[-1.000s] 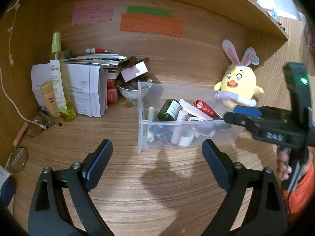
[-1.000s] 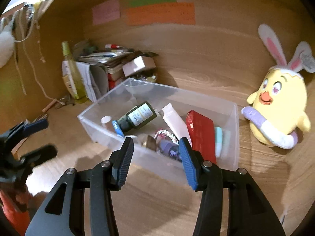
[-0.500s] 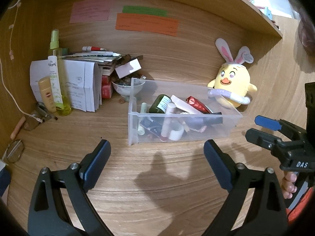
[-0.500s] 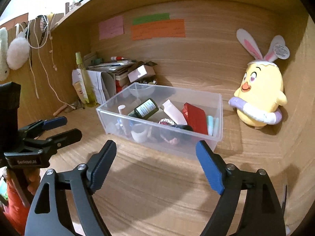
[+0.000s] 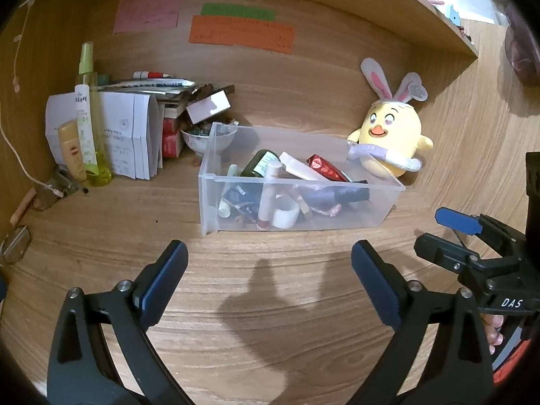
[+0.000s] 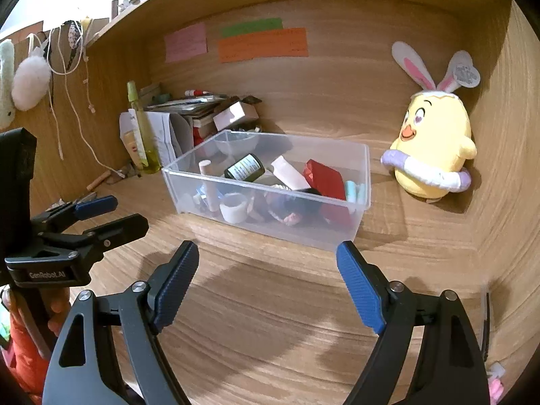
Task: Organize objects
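A: Since both grippers are released and hold nothing, the left gripper (image 5: 268,278) and the right gripper (image 6: 266,278) should approach slowly. The right jaws have just been opening.

B: Where is the box (image 6: 357,227)?

A: On the wooden desk (image 5: 270,320), near the toy chick (image 5: 391,135). I count one box, one chick, three paper notes.

My right claw (image 6: 266,283) has just been opening and stands wide with nothing between its jaws, above the wooden surface (image 6: 270,320). Ahead I see a clear plastic bin (image 6: 270,216) of cosmetics, a yellow chick plush (image 6: 433,148) at its right. My left claw (image 6: 104,214) hovers at left.
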`<state>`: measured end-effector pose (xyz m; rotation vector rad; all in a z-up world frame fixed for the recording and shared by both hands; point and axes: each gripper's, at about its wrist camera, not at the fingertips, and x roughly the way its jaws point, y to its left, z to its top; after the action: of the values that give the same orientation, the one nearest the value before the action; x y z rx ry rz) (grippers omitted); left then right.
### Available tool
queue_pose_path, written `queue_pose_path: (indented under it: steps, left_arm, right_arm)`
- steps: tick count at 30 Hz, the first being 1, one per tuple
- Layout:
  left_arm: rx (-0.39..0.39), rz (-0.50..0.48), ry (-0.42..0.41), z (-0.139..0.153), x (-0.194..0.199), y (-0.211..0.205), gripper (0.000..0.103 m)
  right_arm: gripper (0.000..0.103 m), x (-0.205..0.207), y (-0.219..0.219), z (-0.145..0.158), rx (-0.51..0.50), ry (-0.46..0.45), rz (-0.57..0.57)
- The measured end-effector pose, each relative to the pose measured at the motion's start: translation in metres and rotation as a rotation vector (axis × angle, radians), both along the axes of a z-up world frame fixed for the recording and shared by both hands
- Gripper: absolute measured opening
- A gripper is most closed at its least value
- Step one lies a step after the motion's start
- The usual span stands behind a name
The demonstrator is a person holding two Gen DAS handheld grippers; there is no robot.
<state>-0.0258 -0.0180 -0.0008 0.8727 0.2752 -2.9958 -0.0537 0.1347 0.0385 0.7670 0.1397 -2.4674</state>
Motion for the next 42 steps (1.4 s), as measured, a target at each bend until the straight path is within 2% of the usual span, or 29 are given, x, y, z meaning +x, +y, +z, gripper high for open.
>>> queue_pose_path:
  steps: [12, 42]
  left_arm:
    - [0.004, 0.002, -0.018, -0.0057, -0.0018, 0.0009, 0.099]
    - [-0.003, 0.000, -0.013, -0.0041, -0.0008, 0.0031, 0.099]
  right_arm:
    - [0.082, -0.0041, 0.0045, -0.0075, -0.015, -0.037, -0.015]
    - [0.082, -0.0008, -0.0014, -0.0086, -0.018, -0.041, -0.002]
